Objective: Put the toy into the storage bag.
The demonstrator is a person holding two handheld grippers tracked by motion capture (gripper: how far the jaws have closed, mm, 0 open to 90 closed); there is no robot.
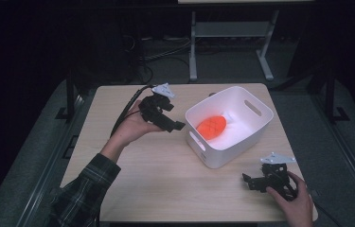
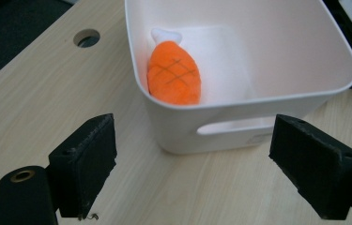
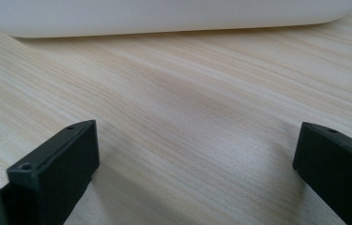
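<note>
Left gripper (image 1: 177, 126) hangs wide open and empty at the white bin's (image 1: 255, 124) 9 o'clock, so reaching for the orange plush (image 1: 211, 126) could clip the rim and shove it toward the right gripper (image 1: 251, 181), also open and empty, low on the worktop (image 1: 165, 179).

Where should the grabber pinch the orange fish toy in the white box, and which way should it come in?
Probably from straight above, across the orange fish toy's fat middle. It lies flat on the floor of the white box, near one wall, so the walls block any sideways reach. The open left gripper is nearest.

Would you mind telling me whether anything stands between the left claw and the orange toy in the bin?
Only the bin wall: the toy lies inside, behind the near rim. The open left claw is outside, so it would likely have to go over the rim.
</note>
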